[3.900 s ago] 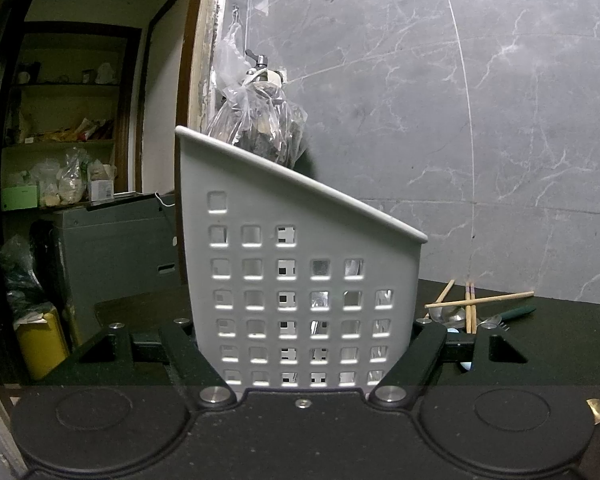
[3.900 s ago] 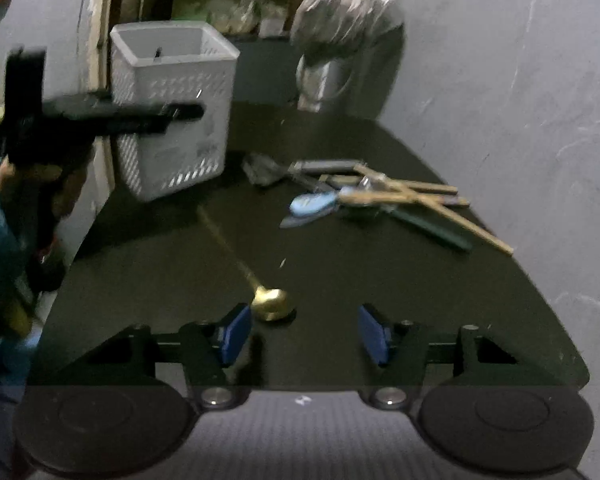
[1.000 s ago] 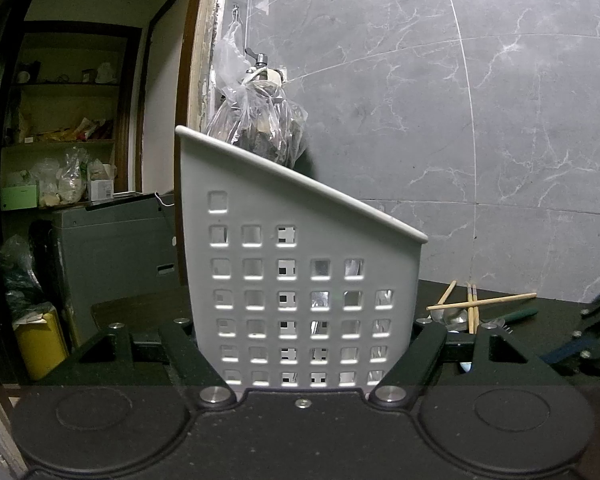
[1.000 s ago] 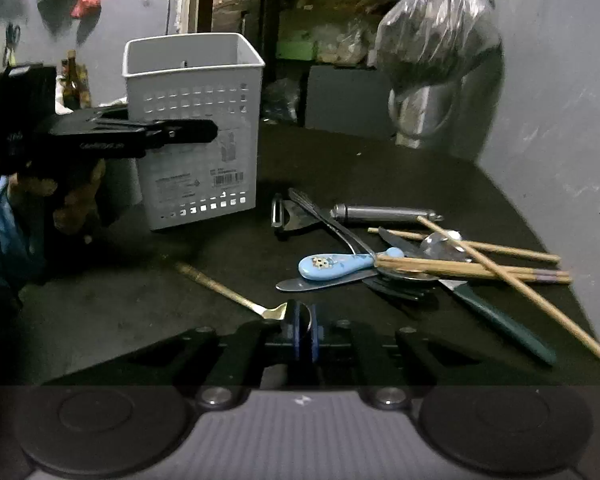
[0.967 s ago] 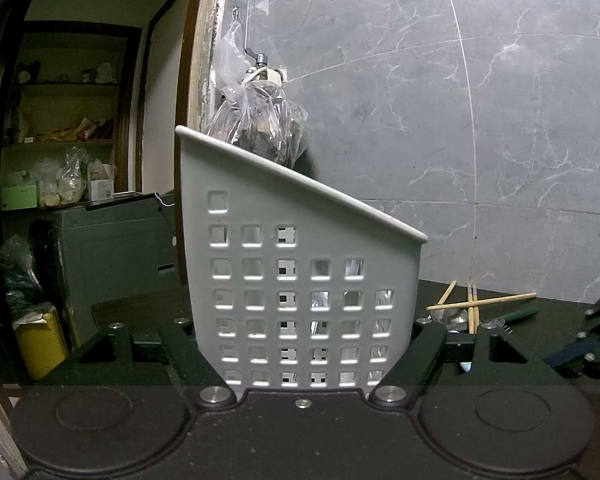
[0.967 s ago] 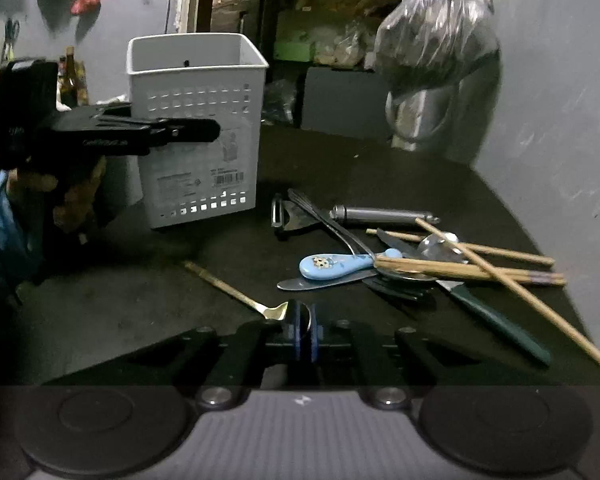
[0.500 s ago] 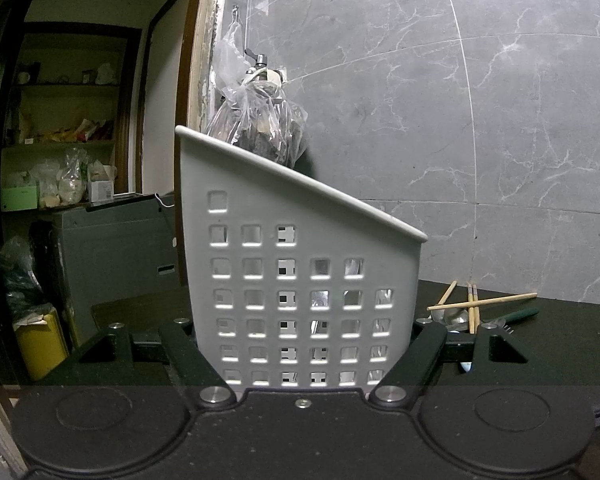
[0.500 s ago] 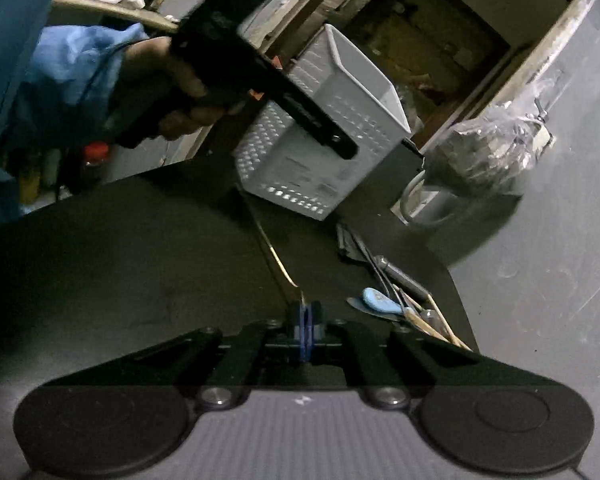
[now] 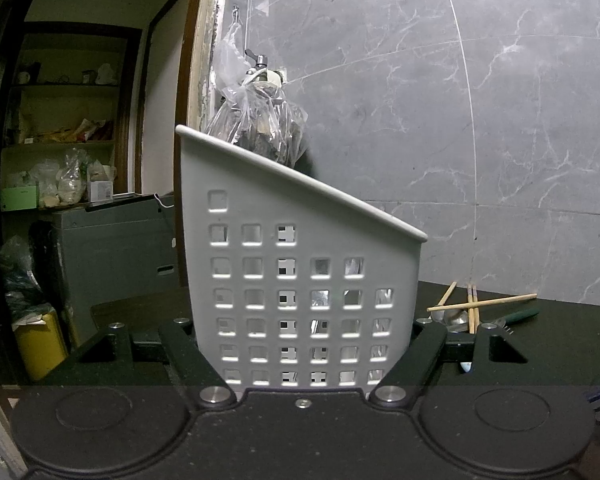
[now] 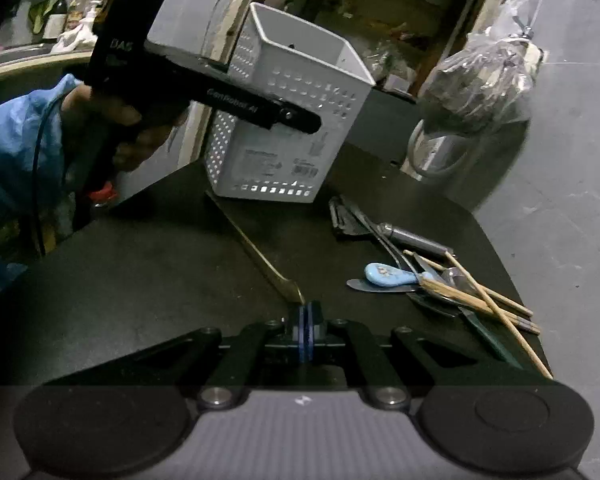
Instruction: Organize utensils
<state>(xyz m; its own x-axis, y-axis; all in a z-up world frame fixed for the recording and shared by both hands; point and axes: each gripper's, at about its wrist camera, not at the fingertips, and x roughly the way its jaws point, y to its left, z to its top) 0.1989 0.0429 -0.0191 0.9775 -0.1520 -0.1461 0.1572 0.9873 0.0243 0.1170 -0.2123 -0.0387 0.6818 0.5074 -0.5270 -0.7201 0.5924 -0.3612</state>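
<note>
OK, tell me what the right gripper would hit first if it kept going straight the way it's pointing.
The right gripper, shut on the bowl end of the slim gold spoon, points slightly downward across the black tabletop toward the white perforated plastic basket. The spoon's far tip would likely meet the tabletop or the basket's base first; depth is unclear.

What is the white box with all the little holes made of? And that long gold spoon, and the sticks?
The white basket looks like matte moulded plastic: smooth walls, neat square holes, a rolled rim. The gold spoon, pinched in the right gripper, seems to be metal with a brassy sheen, though it could be only coated. The chopsticks look like pale bare wood or bamboo.
</note>
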